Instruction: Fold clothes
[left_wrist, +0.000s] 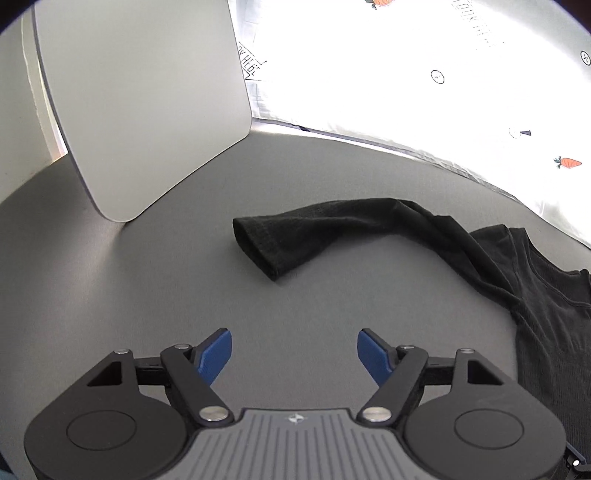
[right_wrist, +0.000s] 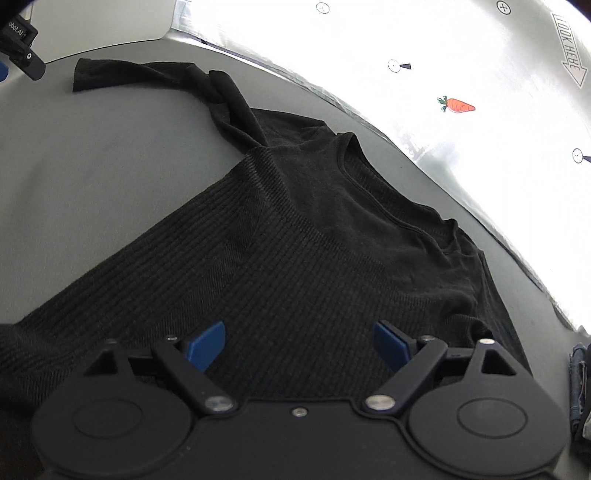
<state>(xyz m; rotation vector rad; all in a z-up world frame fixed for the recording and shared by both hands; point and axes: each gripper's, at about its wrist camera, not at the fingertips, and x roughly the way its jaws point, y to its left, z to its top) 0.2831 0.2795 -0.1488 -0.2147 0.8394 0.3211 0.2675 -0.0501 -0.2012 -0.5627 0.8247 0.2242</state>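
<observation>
A black ribbed long-sleeved sweater (right_wrist: 288, 236) lies spread on the grey table (right_wrist: 92, 177), neckline toward the far edge. One sleeve (left_wrist: 295, 236) stretches out to the left, its cuff lying flat on the table. My left gripper (left_wrist: 294, 350) hovers over bare table short of that cuff, open, nothing between its blue pads (left_wrist: 218, 352). Above the sweater's body, my right gripper (right_wrist: 299, 343) is open with its pads apart and gripping nothing. Part of the left gripper (right_wrist: 22, 48) shows at the top left of the right wrist view.
A pale grey board (left_wrist: 140, 103) stands at the table's far left. A bright white sheet (left_wrist: 424, 74) printed with carrots and markers runs along the far edge. Blue denim fabric (right_wrist: 578, 387) lies at the right edge.
</observation>
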